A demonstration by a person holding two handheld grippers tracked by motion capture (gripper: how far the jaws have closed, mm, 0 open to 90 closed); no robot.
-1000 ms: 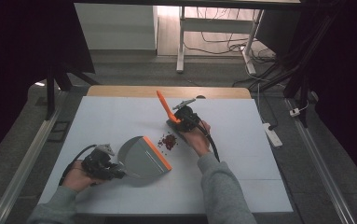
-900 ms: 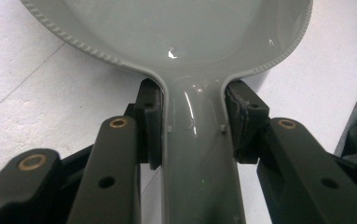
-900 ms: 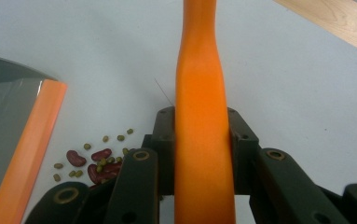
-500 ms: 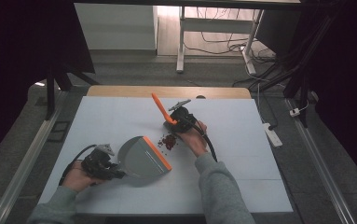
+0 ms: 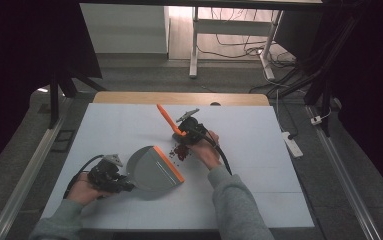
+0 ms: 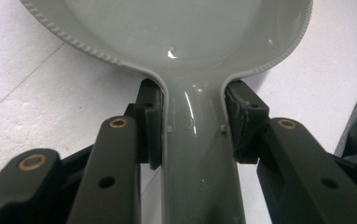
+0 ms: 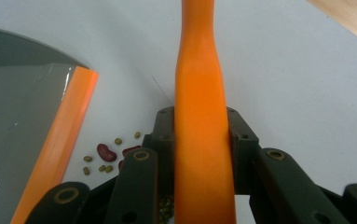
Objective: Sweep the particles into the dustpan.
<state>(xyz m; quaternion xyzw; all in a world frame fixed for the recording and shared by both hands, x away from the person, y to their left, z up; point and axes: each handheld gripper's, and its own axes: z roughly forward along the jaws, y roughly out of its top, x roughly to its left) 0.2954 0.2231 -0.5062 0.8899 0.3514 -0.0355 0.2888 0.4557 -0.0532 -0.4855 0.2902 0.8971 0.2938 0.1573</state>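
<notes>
- High view: the left gripper (image 5: 121,182) is at about 7 o'clock on the white table surface (image 5: 259,200), and its jaws are closed on the handle of a grey plastic dustpan with an orange front lip (image 5: 154,167).
- The dustpan lies flat on the table, with its orange lip turned toward 2 o'clock.
- The right gripper (image 5: 181,134) is near the middle of the table, and its jaws are clamped on the orange plastic handle of a small brush (image 5: 168,119), which points up toward 11 o'clock.
- A small heap of dark red beans and small greenish grains (image 5: 181,151) lies between the brush and the lip of the dustpan, just beside the lip at its 2 o'clock side.
- Left gripper view: both black pads press on the narrow grey neck of the dustpan (image 6: 199,154), one on each side, and the pan widens at 12 o'clock.
- Right gripper view: the orange handle (image 7: 202,140) stands between the two jaws and is held firmly.
- In this view the beans (image 7: 106,154) lie at 9 o'clock from the jaws, on the white surface, near the orange lip (image 7: 57,144) but apart from it.
</notes>
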